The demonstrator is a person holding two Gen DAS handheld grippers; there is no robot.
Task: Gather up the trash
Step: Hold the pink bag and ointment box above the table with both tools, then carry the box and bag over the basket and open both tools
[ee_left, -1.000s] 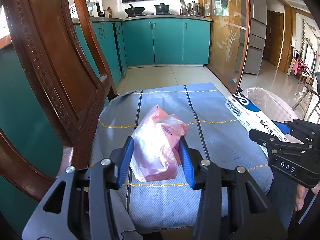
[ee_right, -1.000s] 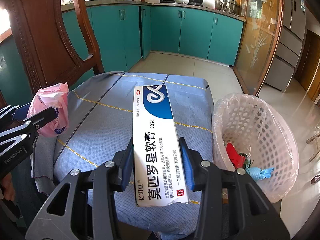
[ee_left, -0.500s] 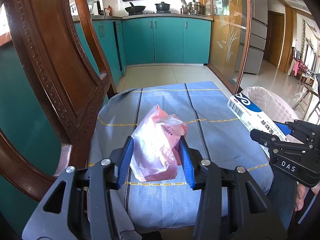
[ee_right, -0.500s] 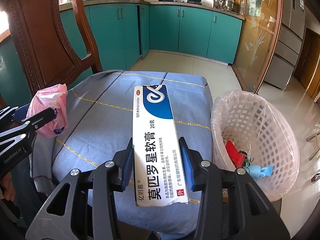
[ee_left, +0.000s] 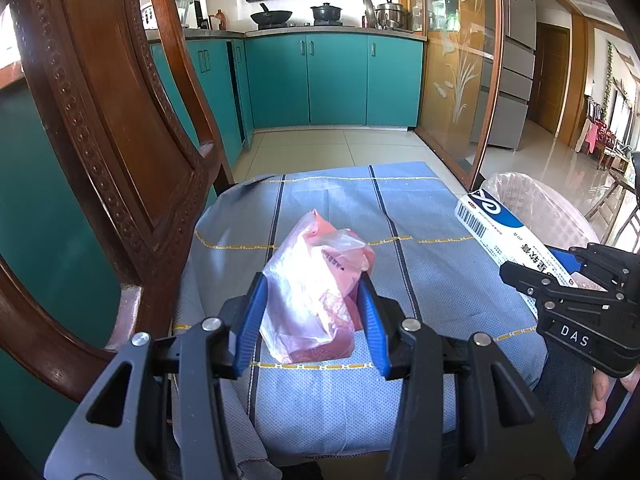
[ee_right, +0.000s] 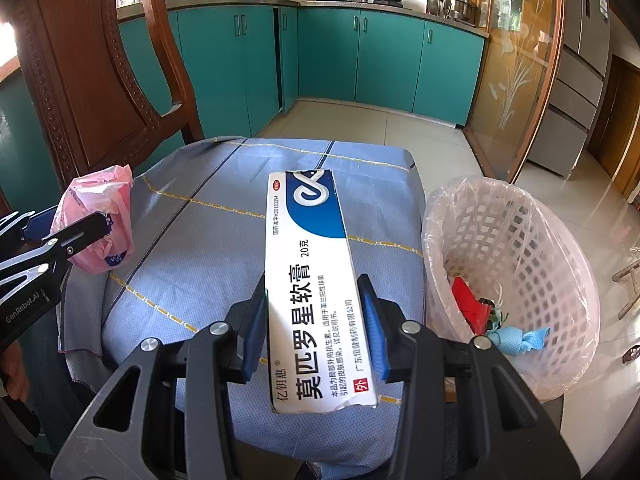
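Note:
My left gripper (ee_left: 312, 316) is shut on a crumpled pink plastic bag (ee_left: 316, 292), held just over the blue cloth-covered seat (ee_left: 332, 208). The same bag (ee_right: 100, 224) shows at the left of the right wrist view, pinched in the left gripper (ee_right: 72, 236). My right gripper (ee_right: 316, 312) is shut on a long white and blue ointment box (ee_right: 312, 284), also above the cloth. In the left wrist view the box (ee_left: 504, 232) sticks out of the right gripper (ee_left: 536, 276) at the right edge. A white lattice bin (ee_right: 516, 268) with a clear liner stands on the floor right of the seat.
A carved wooden chair back (ee_left: 104, 128) rises on the left. The bin holds red and blue scraps (ee_right: 480, 312). Teal kitchen cabinets (ee_right: 384, 52) line the far wall beyond a tiled floor (ee_right: 360, 128). A glass door (ee_left: 460, 80) stands at the right.

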